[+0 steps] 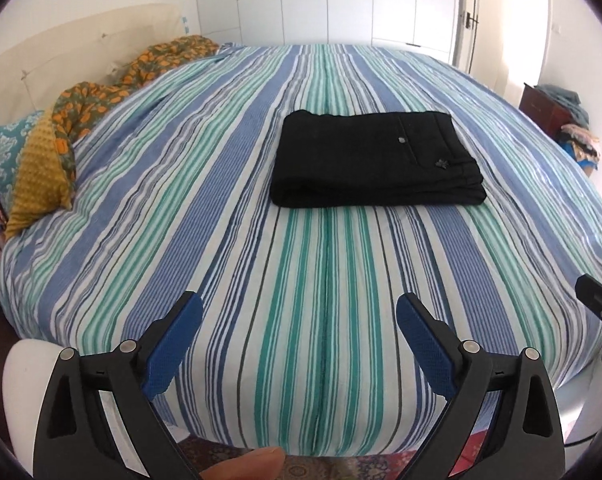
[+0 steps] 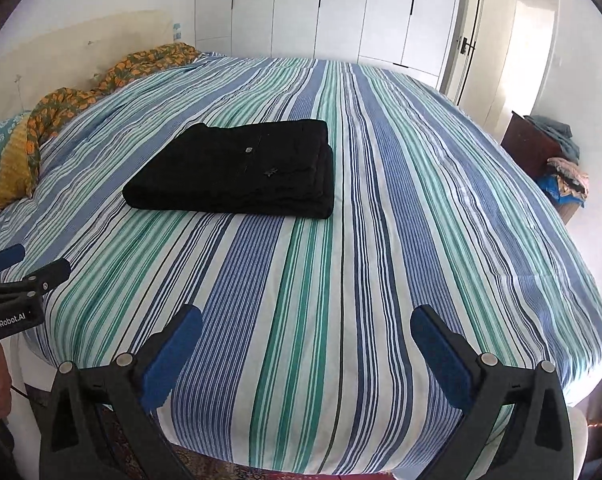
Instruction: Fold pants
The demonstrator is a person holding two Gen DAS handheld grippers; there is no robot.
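The black pants (image 1: 377,160) lie folded into a neat, layered rectangle in the middle of the striped bed (image 1: 301,300). Both the left tool (image 1: 299,312) and right tool (image 2: 306,326) hover released, well apart from them. Folding looks finished.

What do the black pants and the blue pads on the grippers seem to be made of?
Pants: probably a matte woven cloth, cotton or a blend; they fold into soft, thick layers without shine, with a small metallic-looking button. Pads: likely rubber or textured plastic, judging by a fine dotted grip pattern, mounted on smooth black plastic-looking arms.
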